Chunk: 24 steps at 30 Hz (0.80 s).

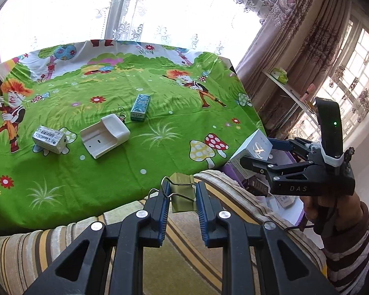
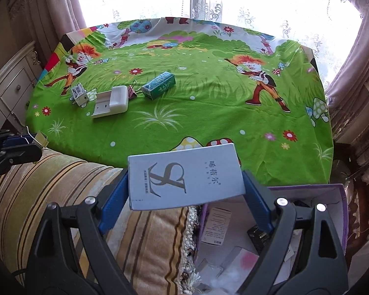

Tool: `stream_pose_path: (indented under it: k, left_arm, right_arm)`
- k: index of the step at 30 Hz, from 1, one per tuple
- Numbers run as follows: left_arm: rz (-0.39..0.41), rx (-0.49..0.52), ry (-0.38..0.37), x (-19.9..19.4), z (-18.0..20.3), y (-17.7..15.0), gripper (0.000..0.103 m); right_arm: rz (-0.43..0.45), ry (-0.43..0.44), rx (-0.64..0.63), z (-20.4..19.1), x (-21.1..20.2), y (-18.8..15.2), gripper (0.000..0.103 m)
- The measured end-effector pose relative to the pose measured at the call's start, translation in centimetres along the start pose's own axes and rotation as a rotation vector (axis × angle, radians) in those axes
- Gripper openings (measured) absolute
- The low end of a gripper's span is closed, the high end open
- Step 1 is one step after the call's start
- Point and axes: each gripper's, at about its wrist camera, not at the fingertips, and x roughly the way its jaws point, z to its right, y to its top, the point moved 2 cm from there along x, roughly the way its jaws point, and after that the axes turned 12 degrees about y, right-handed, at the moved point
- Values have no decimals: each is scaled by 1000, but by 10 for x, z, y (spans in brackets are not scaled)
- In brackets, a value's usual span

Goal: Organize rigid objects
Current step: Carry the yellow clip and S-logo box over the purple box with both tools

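My left gripper [image 1: 182,199] is shut on an olive binder clip [image 1: 182,193] and holds it above the striped cushion. It also shows at the left edge of the right wrist view [image 2: 37,145]. My right gripper [image 2: 184,191] is shut on a pale blue box [image 2: 184,175] with grey lettering, held over the table's near edge. The box also shows in the left wrist view [image 1: 254,147], clamped in the right gripper [image 1: 258,156]. On the green cartoon cloth [image 1: 135,162] lie a white holder [image 1: 104,135], a teal box [image 1: 140,107] and a small white labelled box [image 1: 50,139].
A purple box [image 2: 332,196] with papers and a dark item inside stands below the right gripper. A striped cushion [image 2: 49,186] lies in front of the table. A pink binder clip [image 2: 132,92] sits beside the white holder. A white dresser [image 2: 9,88] stands left; curtains behind.
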Motion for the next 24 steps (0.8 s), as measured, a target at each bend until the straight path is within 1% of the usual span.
stream_pose_path:
  k: [11, 15, 19, 24]
  left_arm:
    - [-31, 125, -95, 11, 80, 1, 23]
    - [-64, 147, -154, 19, 105, 0, 23]
    - [-87, 191, -186, 26, 132, -4, 23]
    - [-117, 208, -229, 35, 154, -6, 23]
  right_arm:
    - [12, -88, 151, 52, -49, -54, 89]
    - [15, -111, 201, 69, -62, -71, 89]
    - [16, -142, 238, 84, -72, -85, 89]
    - [19, -169, 287, 103, -82, -100, 89]
